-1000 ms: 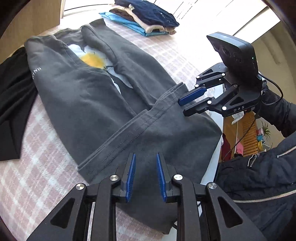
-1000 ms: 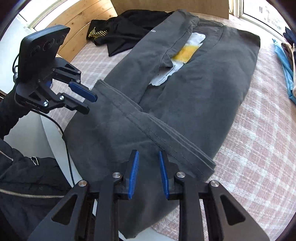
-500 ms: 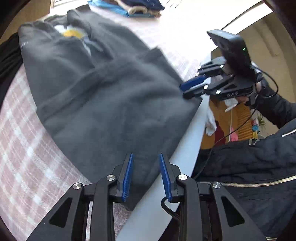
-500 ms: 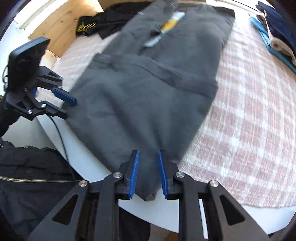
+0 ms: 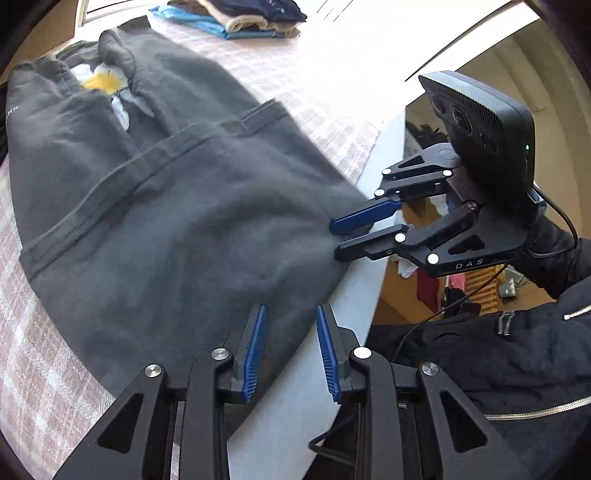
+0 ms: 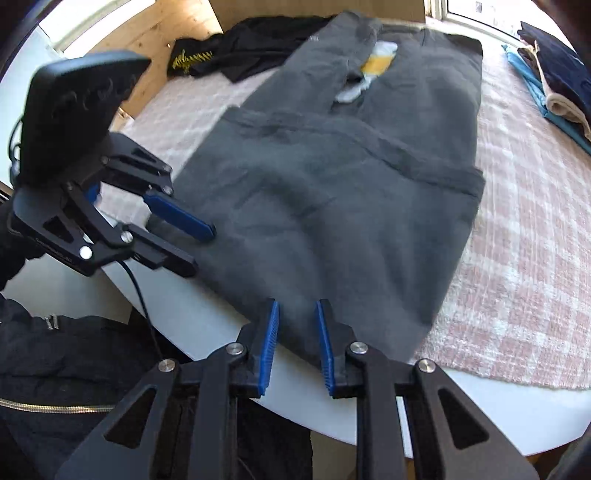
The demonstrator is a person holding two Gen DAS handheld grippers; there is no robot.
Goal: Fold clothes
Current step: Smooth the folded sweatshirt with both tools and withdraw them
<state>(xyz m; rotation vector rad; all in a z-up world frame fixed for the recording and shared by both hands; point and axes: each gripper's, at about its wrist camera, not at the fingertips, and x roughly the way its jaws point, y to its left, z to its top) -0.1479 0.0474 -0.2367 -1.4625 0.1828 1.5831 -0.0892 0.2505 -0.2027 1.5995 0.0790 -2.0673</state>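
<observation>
Round white table [image 6: 207, 325], sunlit, with a pink-and-white checked cloth [image 6: 517, 266] over most of it; wooden panel behind the far edge. Dark grey T-shirt [image 5: 177, 229] lies lengthwise across the cloth, sleeves folded in, yellow-and-white print [image 5: 101, 82] showing near the far end, its near end hanging over the table's bare near edge. My left gripper [image 5: 290, 350] is at that near edge, jaws narrow but with a clear gap, fabric between the blue pads [image 5: 255, 354]; pads don't look pressed on it. Right gripper [image 6: 295, 347] is just beside, at the same near end of the shirt, gap a bit narrower, its jaws have just been closing, cloth between them, no squeeze visible. Frames are motion-blurred, so contact is hard to confirm. Black garment [image 6: 236, 55] with yellow lettering sits crumpled at the far left edge, touching the shirt's far end. Folded stack of clothes [image 5: 236, 16] at the far right edge, well apart from the shirt. Person's black zipped jacket [image 5: 498, 362] shows against the near edge.
</observation>
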